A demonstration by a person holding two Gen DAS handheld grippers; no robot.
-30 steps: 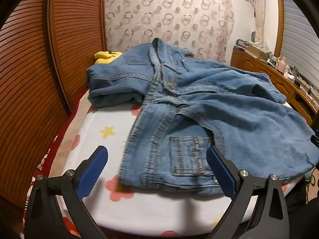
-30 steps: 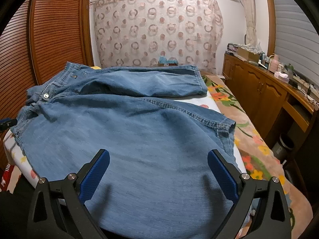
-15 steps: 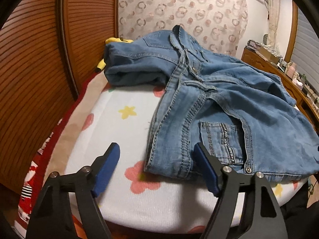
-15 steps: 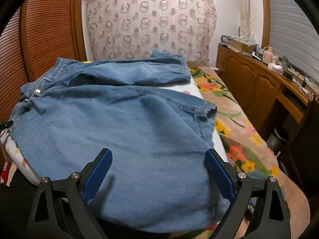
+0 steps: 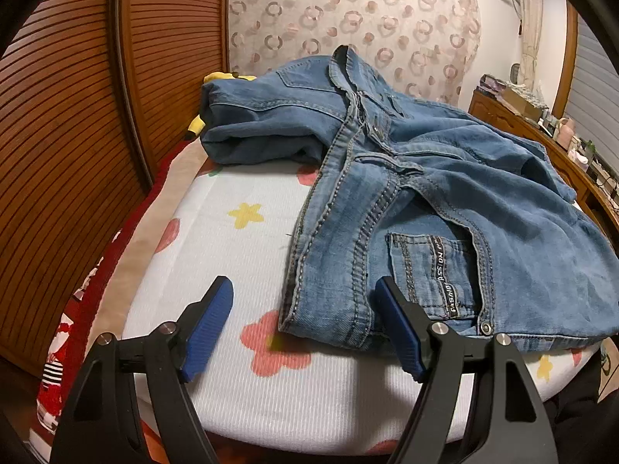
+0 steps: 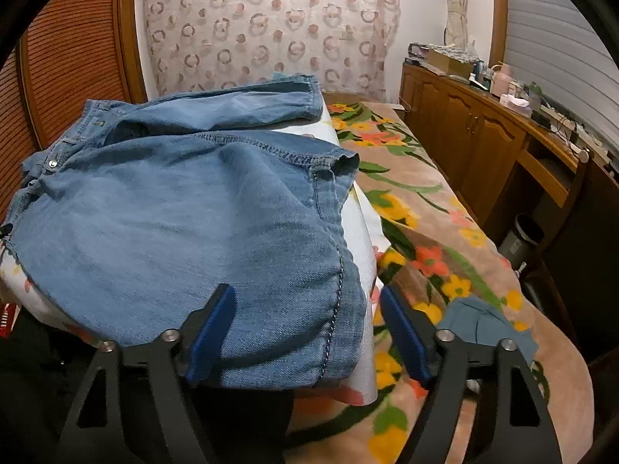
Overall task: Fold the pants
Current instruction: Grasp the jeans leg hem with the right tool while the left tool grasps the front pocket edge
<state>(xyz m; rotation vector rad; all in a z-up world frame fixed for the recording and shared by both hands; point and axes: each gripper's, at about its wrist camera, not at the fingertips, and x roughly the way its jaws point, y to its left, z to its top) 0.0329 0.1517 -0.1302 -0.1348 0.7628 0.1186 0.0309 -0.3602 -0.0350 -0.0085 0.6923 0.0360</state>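
Left wrist view records one pair of blue denim pants (image 5: 406,201) lying on a white flower-print cover (image 5: 240,255), waistband toward the near left, one back pocket (image 5: 433,274) uppermost. One left gripper (image 5: 303,324) stands with its two blue pads apart at a middling spread, gripping nothing; the near waistband corner lies between them, and contact cannot be confirmed. One yellow item (image 5: 220,77) shows at the far left, mostly hidden behind the bunched denim, identity unclear. Right wrist view shows the same pants (image 6: 185,208) with two legs counted: one across the near side, one lying farther back. One right gripper (image 6: 305,328) is likewise partly spread and empty-handed, straddling the near right hem; its left pad rests over the cloth, its right pad is beyond the hem edge. The near edge of the denim is cut off behind the gripper frame. One floral blanket (image 6: 433,208) lies to the right, one small blue cloth (image 6: 487,328) on it. One wooden cabinet (image 6: 476,135) along the right wall carries clutter too small to itemise. One dark bin (image 6: 520,237) stands beside it; contents not visible.
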